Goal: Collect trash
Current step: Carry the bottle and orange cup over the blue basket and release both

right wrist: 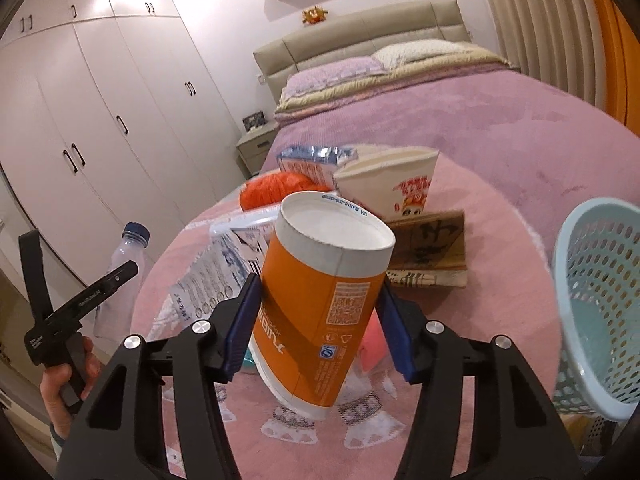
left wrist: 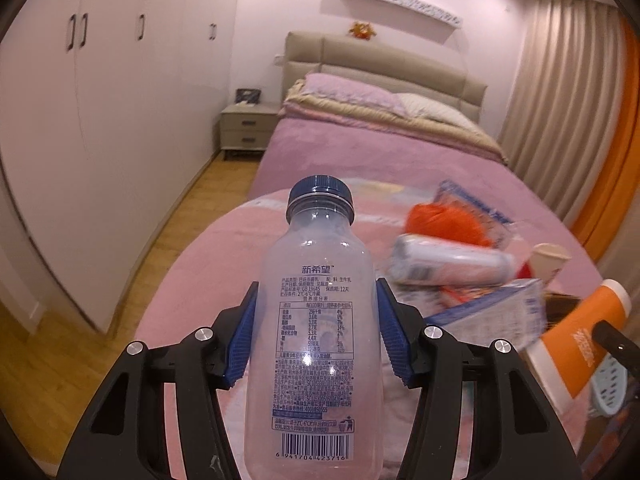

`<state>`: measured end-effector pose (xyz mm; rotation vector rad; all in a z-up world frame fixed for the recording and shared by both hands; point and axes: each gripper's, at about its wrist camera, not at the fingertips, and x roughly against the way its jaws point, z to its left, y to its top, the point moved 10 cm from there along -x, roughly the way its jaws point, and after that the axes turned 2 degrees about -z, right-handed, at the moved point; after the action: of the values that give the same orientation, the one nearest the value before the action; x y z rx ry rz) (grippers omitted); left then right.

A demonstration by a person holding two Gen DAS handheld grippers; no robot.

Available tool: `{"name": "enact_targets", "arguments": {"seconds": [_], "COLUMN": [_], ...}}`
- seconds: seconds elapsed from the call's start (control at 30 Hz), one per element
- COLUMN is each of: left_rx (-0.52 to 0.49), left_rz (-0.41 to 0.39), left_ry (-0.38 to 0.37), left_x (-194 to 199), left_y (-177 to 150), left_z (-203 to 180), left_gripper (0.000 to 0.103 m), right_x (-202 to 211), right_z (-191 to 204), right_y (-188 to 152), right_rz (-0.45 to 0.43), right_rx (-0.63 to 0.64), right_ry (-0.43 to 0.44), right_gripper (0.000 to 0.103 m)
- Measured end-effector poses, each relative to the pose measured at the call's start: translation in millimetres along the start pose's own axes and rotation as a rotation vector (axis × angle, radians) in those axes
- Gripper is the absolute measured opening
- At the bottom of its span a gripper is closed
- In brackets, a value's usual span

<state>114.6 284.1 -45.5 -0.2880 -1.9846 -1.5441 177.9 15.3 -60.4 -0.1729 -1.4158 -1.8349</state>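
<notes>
**Two items in hand, basket to the right**

Left claw (left wrist: pixel 316 332): we hold it pinched on the bottle (left wrist: pixel 316 320), clear and empty, blue cap up, pads flat against both sides.

Right claw (right wrist: pixel 318 324): pinched on the orange tube (right wrist: pixel 324 304), a cardboard canister tilted with its white end toward the headboard.

Left on the bed (right wrist: pixel 500 128), just beyond the claws: a can (left wrist: pixel 448 266), an orange ball (left wrist: pixel 444 220), a carton (right wrist: pixel 316 162), a paper cup (right wrist: pixel 390 182), a flat cardboard piece (right wrist: pixel 430 248) and a printed wrapper (right wrist: pixel 216 276).

Basket (right wrist: pixel 600 304): pale blue, perforated, at the bed's right edge, close to the tube.

Step, as we judge it: both pieces lifted, carry pending. Next we must swing each claw over the basket rim, then spread it; the tilted tube may slip.
</notes>
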Motion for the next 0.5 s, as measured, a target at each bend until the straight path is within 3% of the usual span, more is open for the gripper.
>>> {"name": "enact_targets", "arguments": {"seconds": [0.3,0.5], "left_rx": [-0.059,-0.143], "left_rz": [-0.071,-0.074], "left_ry": [-0.172,-0.307], "left_x": [36,46], "left_y": [15,8], "left_z": [-87,-178], "left_gripper": [0.054,0.054], "right_x": [60,100], "right_z": [-27,-87], "right_y": [33,41], "right_rz": [-0.145,-0.216], "right_rx": [0.017,-0.057], "right_ry": [-0.088,-0.191], "right_gripper": [0.054,0.054]}}
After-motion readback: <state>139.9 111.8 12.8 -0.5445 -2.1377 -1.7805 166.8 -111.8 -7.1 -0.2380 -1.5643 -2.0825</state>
